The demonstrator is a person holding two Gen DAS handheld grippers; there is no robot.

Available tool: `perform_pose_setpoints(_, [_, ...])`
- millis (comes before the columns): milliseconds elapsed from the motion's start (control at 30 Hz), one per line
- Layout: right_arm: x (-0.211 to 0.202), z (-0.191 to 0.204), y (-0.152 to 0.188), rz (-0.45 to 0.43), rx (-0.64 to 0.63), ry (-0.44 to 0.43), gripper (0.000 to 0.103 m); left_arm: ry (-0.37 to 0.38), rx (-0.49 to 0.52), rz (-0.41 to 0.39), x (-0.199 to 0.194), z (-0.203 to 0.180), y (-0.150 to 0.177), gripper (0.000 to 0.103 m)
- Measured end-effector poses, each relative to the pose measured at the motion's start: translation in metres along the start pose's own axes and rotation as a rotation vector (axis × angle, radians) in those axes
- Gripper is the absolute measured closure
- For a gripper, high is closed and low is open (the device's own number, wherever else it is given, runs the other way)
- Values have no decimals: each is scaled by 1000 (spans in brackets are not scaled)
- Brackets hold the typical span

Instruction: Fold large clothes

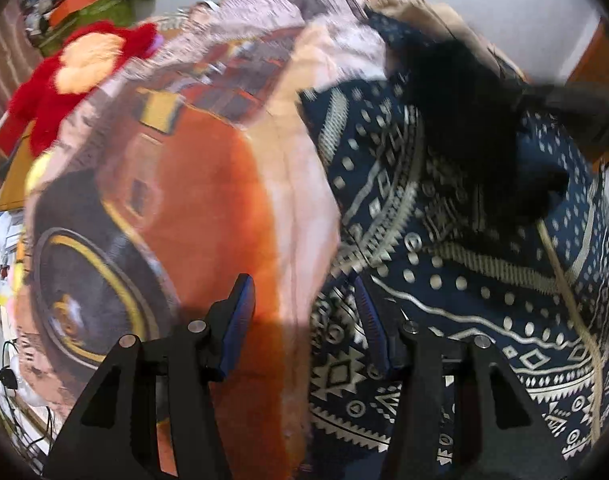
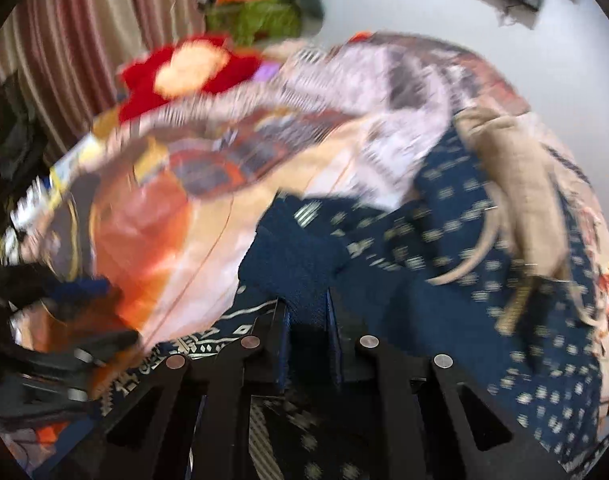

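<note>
A navy garment with silver-white tribal print (image 1: pixel 444 280) lies on a bed covered by an orange and pink printed sheet (image 1: pixel 208 200). My left gripper (image 1: pixel 304 300) is open, its blue-padded fingers (image 1: pixel 240 312) hovering over the garment's left edge and the sheet, holding nothing. My right gripper (image 2: pixel 308 320) is shut on a fold of the navy garment (image 2: pixel 300 264) and lifts it off the bed. In the left wrist view the right gripper shows as a dark blurred shape (image 1: pixel 464 120) over the garment. The left gripper shows blurred at the left edge of the right wrist view (image 2: pixel 44 320).
A red and cream plush toy (image 1: pixel 72 76) lies at the bed's far left. A beige cloth (image 2: pixel 516 184) rests on the garment's far side. A pile of green and orange clothes (image 2: pixel 260 8) sits by the white wall. Striped curtains (image 2: pixel 84 40) hang at left.
</note>
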State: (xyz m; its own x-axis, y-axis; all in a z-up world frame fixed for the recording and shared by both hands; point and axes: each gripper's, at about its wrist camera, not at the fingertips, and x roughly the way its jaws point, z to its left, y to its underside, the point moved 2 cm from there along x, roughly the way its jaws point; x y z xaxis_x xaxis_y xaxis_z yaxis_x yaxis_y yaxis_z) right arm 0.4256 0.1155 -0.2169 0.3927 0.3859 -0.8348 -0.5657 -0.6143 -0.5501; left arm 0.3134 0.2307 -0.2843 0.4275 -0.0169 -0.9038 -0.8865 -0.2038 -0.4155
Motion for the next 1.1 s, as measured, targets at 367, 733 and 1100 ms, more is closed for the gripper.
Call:
perform_pose_setpoints(367, [-113, -99, 11, -199, 204, 44, 94, -138, -10, 43, 41, -25, -6, 52])
perform_pose_setpoints(733, [-84, -123, 50, -39, 266, -26, 92, -136, 12, -30, 1, -38, -5, 52])
perform_pose_setpoints(1100, [-7, -113, 39, 51, 428, -156, 35, -56, -13, -61, 2, -35, -29, 48])
